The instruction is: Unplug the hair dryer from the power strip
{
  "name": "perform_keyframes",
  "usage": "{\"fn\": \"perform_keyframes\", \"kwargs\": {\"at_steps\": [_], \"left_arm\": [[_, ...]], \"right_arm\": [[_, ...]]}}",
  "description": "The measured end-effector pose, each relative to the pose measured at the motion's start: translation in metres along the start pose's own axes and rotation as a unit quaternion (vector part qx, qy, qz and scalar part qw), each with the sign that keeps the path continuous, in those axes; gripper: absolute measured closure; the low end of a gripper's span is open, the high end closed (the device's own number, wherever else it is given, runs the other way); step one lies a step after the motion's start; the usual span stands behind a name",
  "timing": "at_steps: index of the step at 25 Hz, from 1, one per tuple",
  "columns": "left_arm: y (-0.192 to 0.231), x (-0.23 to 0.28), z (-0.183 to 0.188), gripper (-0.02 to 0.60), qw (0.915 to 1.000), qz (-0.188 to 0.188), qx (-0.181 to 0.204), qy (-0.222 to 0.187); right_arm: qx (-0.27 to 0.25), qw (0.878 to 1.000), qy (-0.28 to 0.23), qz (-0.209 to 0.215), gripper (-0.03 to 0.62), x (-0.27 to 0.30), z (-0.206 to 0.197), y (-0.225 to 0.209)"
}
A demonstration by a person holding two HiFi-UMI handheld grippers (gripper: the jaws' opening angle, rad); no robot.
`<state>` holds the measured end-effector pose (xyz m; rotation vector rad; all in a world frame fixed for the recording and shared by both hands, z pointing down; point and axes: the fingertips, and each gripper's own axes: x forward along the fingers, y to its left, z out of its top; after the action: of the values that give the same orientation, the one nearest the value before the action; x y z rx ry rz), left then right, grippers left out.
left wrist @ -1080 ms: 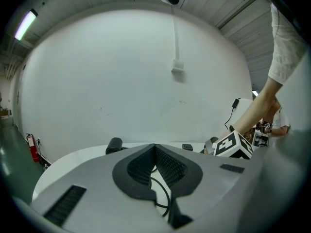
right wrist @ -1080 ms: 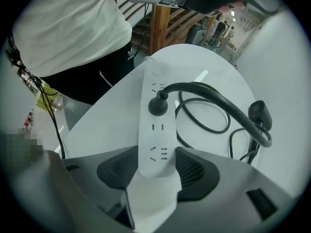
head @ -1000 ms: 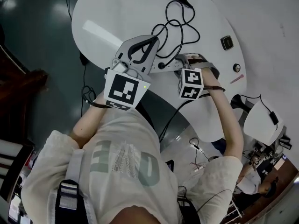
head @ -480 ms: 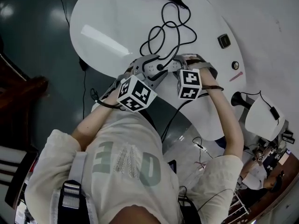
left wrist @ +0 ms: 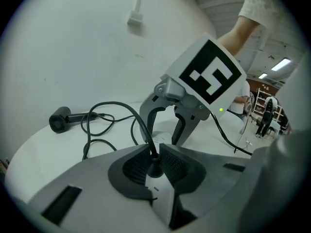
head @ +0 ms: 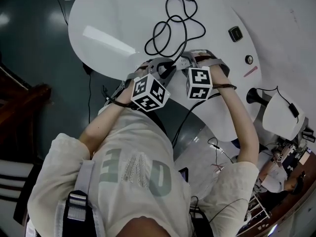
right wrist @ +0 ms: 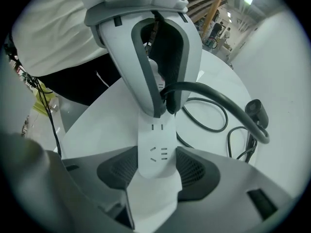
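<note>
Plug [left wrist: 154, 170] | left gripper [left wrist: 154, 163] jaws just closing, pinching it | right gripper [right wrist: 156, 171] clamps power strip [right wrist: 156, 130]

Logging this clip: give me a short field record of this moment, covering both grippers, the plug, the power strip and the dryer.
left gripper: jaws have just been closing; pads on either side of the plug, apparently pressing it
right gripper: clamped across the power strip, pointing down
plug: seated in the power strip, not yet pulled
cord: looped loosely over the table
hair dryer: lying on the table, apart from both grippers
task status: unplugging not yet done
</note>
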<state>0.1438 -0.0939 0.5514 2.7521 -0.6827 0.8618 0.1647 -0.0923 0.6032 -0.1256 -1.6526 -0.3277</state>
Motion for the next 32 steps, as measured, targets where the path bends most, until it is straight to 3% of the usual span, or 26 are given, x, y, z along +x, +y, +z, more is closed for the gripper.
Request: {"fn": "perform_keyframes", "kwargs": {"at_steps": [10,17,18,19,21,23,24,26,32], "left_arm": [[-0.001,0.000,0.002,0.528,0.9998,-0.007,0.007,-0.018],[-0.002,-0.003,0.003,0.528,0.9990,-0.032,0.017,-0.025],[-0.003,-0.006,0.009,0.528,0.9984,-0.040,0.005,-0.040],[-0.001,-0.015,0.026,0.528,0.9951,-0.051,-0.020,-0.082],[0.016,-0.048,0.103,0.532,0.9722,-0.053,-0.069,-0.218],[0.035,-0.070,0.171,0.531,0.9592,-0.015,-0.014,-0.282],[0.038,-0.075,0.189,0.531,0.9570,-0.008,0.016,-0.289],[0.044,-0.085,0.203,0.531,0.9543,-0.007,0.035,-0.297],[0.059,-0.090,0.199,0.529,0.9569,0.018,0.026,-0.289]], "right_arm": [[-0.007,1.000,0.004,-0.005,0.349,0.002,-0.001,-0.001],[0.010,1.000,-0.004,-0.004,0.349,0.002,-0.002,0.001],[0.011,1.000,-0.006,-0.004,0.349,0.002,-0.001,0.001],[0.011,1.000,-0.008,-0.005,0.349,0.002,0.000,0.001],[0.011,1.000,-0.010,-0.008,0.350,0.003,-0.002,0.000],[0.019,1.000,-0.010,-0.009,0.349,0.006,-0.003,0.001],[0.022,1.000,-0.010,-0.006,0.350,0.008,-0.003,0.004],[0.026,1.000,-0.008,-0.005,0.350,0.008,-0.002,0.008],[0.015,1.000,-0.010,-0.011,0.349,0.002,0.002,-0.001]]}}
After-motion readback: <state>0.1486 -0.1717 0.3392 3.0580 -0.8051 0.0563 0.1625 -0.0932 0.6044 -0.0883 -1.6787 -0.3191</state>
